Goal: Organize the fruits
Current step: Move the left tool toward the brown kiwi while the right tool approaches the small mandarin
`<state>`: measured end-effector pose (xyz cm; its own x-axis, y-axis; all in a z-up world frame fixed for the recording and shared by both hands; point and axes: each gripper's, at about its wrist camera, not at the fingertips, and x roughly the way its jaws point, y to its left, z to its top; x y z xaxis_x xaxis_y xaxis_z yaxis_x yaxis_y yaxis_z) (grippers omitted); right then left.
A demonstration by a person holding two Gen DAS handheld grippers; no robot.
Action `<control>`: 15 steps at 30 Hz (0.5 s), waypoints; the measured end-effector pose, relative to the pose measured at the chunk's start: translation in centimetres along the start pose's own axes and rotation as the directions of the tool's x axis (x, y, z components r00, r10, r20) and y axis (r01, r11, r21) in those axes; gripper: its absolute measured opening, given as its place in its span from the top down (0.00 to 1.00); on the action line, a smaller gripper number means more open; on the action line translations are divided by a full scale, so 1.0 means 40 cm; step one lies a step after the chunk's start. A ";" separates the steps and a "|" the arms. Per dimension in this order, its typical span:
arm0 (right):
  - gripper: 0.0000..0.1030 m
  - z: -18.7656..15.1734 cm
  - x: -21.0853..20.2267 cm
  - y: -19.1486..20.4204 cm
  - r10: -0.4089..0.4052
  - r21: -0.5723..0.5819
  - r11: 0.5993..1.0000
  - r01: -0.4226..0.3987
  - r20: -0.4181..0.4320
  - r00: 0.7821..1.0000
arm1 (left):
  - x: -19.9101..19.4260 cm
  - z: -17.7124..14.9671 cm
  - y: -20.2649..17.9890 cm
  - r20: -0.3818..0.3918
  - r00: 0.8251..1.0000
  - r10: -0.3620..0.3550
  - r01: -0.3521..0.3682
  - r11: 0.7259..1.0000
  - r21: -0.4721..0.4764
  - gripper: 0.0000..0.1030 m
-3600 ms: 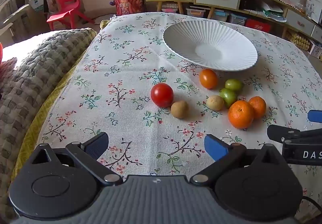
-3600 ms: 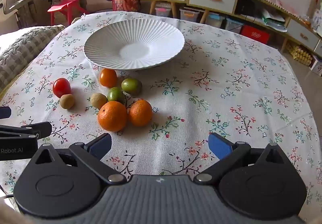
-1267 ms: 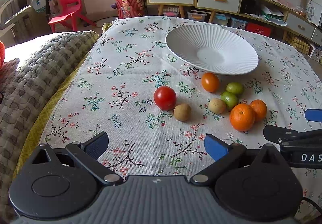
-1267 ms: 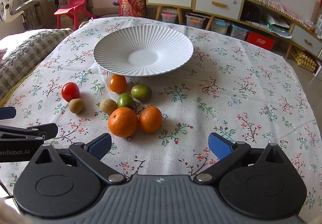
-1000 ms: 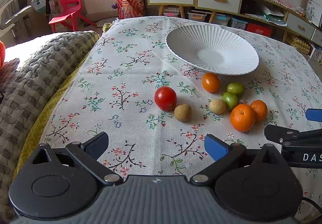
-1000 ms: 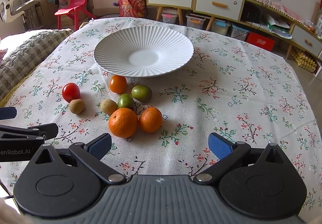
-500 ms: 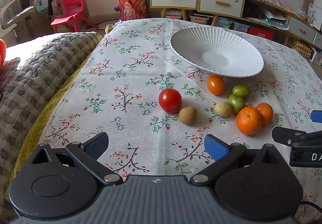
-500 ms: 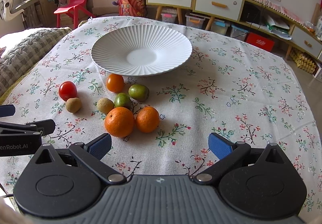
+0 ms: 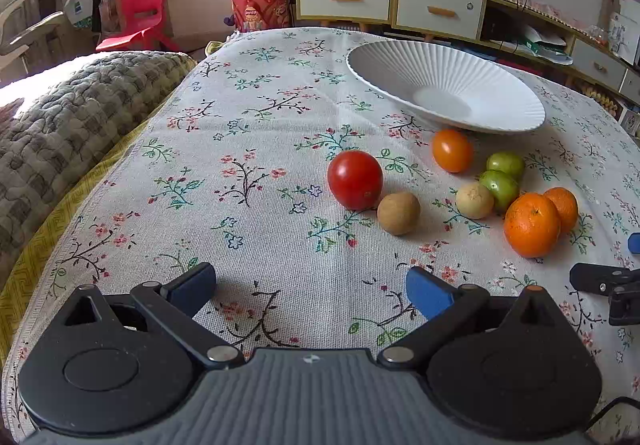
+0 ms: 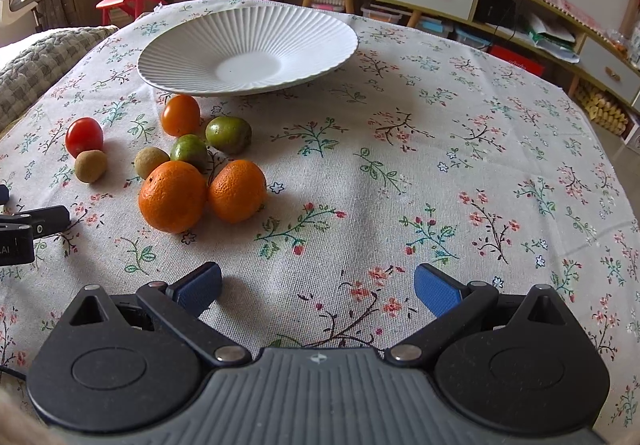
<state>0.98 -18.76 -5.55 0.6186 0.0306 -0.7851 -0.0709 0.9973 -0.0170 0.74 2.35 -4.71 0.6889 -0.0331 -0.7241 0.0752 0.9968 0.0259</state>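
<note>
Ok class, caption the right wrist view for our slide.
Open right gripper faces loose fruit beside an empty white plate.

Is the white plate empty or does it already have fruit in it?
Empty. The white plate shows only its bare ribbed surface in both views; all the fruit, like the red tomato, lies on the tablecloth beside it.

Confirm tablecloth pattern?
Tablecloth: off-white with small floral sprigs, clearest in the right wrist view.

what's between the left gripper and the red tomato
Only bare floral tablecloth lies between the open left gripper and the red tomato, seen in the left wrist view; the brown fruit sits just right of that line.
</note>
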 end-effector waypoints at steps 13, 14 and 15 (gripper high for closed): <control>0.00 -0.028 0.011 0.013 0.074 -0.031 0.997 -0.070 0.181 0.981 | 0.020 -0.007 -0.033 0.056 0.996 -0.064 0.060 0.996 0.063 0.10; 0.00 -0.027 0.010 0.016 0.075 -0.032 0.997 -0.070 0.183 0.980 | 0.020 -0.008 -0.038 0.060 0.995 -0.075 0.071 0.995 0.072 0.10; 0.00 -0.025 0.009 0.018 0.077 -0.034 0.997 -0.072 0.182 0.980 | 0.020 -0.009 -0.042 0.065 0.995 -0.080 0.075 0.994 0.077 0.10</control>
<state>0.39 -18.09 -6.47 0.7434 0.1190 -0.6581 -0.1418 0.9897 0.0189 0.91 0.66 -5.59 0.7257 -0.1174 -0.6779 0.1820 0.9830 0.0247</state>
